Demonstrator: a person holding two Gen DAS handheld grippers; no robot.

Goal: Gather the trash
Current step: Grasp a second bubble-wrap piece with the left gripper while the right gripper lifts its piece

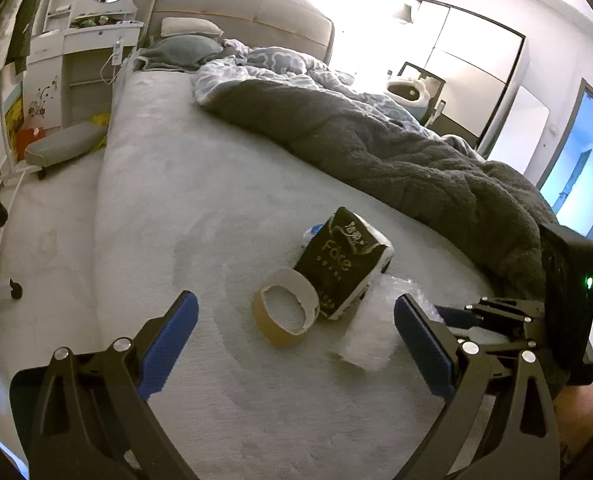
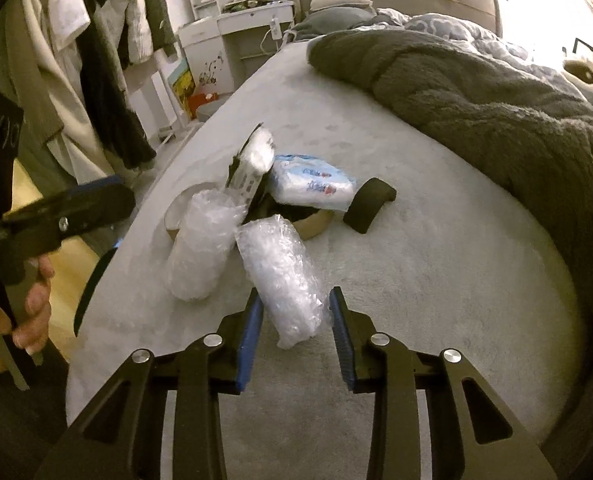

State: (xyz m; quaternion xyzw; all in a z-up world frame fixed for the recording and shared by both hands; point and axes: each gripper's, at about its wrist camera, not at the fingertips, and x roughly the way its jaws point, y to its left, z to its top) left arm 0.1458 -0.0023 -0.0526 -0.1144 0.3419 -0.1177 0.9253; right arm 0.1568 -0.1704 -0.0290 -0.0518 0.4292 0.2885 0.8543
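Trash lies on the grey bed: a brown tape roll, a black "Face" tissue pack and a clear bubble-wrap piece. My left gripper is open wide, hovering just short of the tape roll. In the right wrist view, my right gripper has its jaws around the near end of a bubble-wrap roll, not pressed onto it. A second bubble-wrap roll, a white-blue tissue pack and a black curved piece lie beyond.
A dark grey blanket is bunched on the bed's right side. Pillows lie at the headboard. A white dresser and a footstool stand left of the bed. Clothes hang at the left.
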